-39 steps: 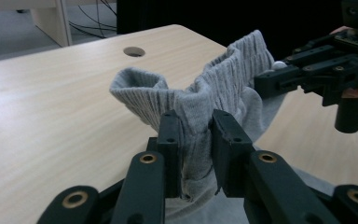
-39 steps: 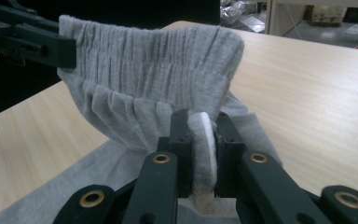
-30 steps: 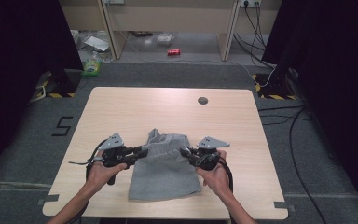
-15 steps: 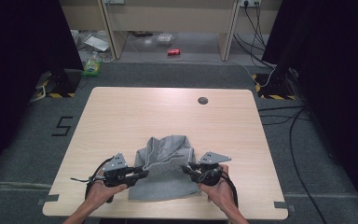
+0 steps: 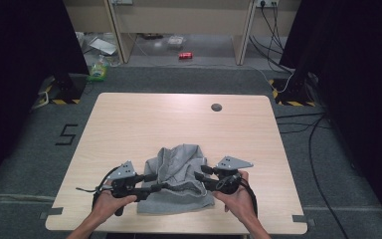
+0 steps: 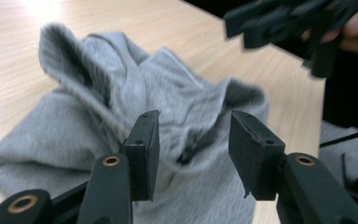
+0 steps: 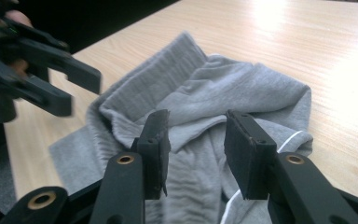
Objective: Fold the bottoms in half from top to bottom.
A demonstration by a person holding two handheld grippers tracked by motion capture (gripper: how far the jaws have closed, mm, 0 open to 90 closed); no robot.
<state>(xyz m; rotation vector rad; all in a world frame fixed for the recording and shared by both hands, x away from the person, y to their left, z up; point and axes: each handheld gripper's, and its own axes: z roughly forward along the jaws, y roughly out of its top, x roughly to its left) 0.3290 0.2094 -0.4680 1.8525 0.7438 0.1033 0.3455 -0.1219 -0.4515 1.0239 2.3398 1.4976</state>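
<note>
A crumpled grey garment (image 5: pixel 179 167) with a white drawstring lies near the front edge of the wooden table (image 5: pixel 129 124). My left gripper (image 5: pixel 156 181) is at its left side and my right gripper (image 5: pixel 199 175) at its right, both pointing inward. In the left gripper view the jaws of my left gripper (image 6: pixel 193 135) stand apart over the grey cloth (image 6: pixel 74 135), the pads not pressing on it. My right gripper (image 7: pixel 196 135) likewise hangs open above the cloth (image 7: pixel 251 88). Both pairs of jaws have just been opening. Each view also shows the other gripper (image 6: pixel 284 23) (image 7: pixel 37 70) farther off.
A dark round cable hole (image 5: pixel 216 106) sits at the table's far side. On the floor beyond lie a red can (image 5: pixel 185 55) and a green bottle (image 5: pixel 98 69); cables (image 5: pixel 298 124) trail on the right. The garment lies close to the table's front edge.
Both hands have drawn back toward the front edge, and the garment has bunched up there. Both grippers' jaws have opened and let go of the cloth.
</note>
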